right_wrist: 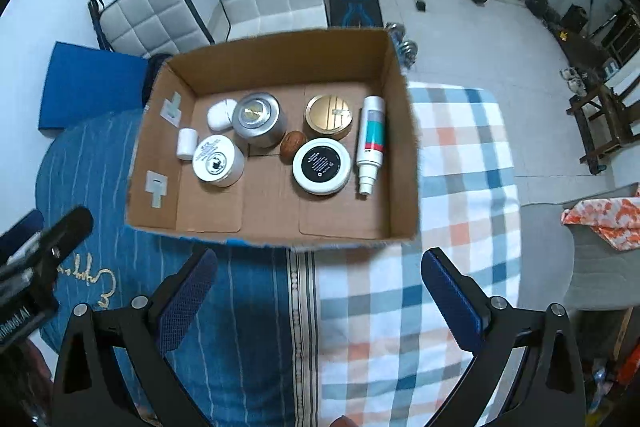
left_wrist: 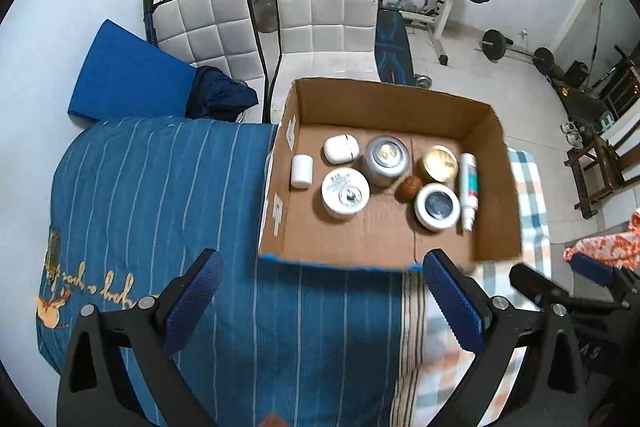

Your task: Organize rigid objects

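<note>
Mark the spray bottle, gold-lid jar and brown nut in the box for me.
spray bottle [right_wrist: 372,137], right wrist view, on its label band.
gold-lid jar [right_wrist: 329,113], right wrist view, on the lid's top.
brown nut [left_wrist: 409,188], left wrist view, on its upper surface.

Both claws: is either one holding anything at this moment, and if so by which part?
Nothing is held. The left claw and right claw are both open and empty, short of the cardboard box.

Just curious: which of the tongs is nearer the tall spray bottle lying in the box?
Right, probably. The right tongs hover outside the box's near wall, roughly below the spray bottle; the left tongs sit further left.
</note>
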Demonstrator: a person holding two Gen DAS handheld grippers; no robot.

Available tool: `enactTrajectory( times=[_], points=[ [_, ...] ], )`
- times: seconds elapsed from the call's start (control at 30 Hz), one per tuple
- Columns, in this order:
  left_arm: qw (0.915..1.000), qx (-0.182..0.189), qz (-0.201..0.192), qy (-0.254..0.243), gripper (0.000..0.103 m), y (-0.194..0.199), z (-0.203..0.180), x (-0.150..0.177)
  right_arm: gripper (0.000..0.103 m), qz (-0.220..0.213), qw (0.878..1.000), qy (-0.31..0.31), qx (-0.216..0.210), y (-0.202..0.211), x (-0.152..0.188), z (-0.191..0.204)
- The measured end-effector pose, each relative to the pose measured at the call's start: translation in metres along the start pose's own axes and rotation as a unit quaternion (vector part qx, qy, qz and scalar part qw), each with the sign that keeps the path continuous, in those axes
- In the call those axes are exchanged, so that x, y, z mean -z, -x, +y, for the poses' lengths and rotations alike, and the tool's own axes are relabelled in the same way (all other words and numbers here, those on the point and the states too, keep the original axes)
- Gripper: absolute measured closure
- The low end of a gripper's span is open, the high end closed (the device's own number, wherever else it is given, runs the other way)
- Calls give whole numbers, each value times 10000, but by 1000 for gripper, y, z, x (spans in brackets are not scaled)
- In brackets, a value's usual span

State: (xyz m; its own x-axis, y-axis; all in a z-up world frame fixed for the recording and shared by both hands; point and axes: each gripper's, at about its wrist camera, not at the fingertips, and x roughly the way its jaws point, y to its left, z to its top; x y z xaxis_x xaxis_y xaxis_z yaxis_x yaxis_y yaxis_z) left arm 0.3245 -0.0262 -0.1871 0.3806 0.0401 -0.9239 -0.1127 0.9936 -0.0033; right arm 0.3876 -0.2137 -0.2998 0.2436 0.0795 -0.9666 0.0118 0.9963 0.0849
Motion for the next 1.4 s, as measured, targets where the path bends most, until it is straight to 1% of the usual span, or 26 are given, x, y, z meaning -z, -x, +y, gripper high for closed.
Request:
enactTrajectory(
  times=[0.07,0.17,0.3,0.37,0.47,0.67,0.87,1.03,1.1,1.17,1.4],
  points=[
    [10000,29,-15,-21,1,16,0,10,0,-123,9999,-7,12,21,13,-1],
    [9998,15,-191,-59,1,48,1,27,0,-282,9996,-13,-29,54,34,-4],
    [9990,136,-410,-64,1,85,2,40,0,-477,9988,7,-89,90,56,-7],
    [9984,154,-532,-116,1,104,0,46,0,-666,9977,3,-109,113,69,-8],
    [9974,185,-672,-162,1,127,-1,55,0,-877,9961,-4,-90,140,84,-9],
    [9955,411,-835,-199,1,167,-2,72,0,-1148,9933,29,-149,186,112,-6],
    [9935,362,-1057,-196,1,194,2,78,0,-1299,9914,134,-106,213,128,-1],
    [9922,340,-1192,-162,0,208,5,82,0,-1369,9904,165,-76,225,132,-1],
    [9917,327,-1232,-168,0,209,4,83,0,-1404,9899,178,-45,228,131,-1],
    [9917,365,-1225,-136,0,210,4,84,0,-1440,9894,178,-16,230,130,-1],
    [9924,314,-1182,-133,0,206,1,81,0,-1511,9884,124,88,230,119,-6]
  ],
)
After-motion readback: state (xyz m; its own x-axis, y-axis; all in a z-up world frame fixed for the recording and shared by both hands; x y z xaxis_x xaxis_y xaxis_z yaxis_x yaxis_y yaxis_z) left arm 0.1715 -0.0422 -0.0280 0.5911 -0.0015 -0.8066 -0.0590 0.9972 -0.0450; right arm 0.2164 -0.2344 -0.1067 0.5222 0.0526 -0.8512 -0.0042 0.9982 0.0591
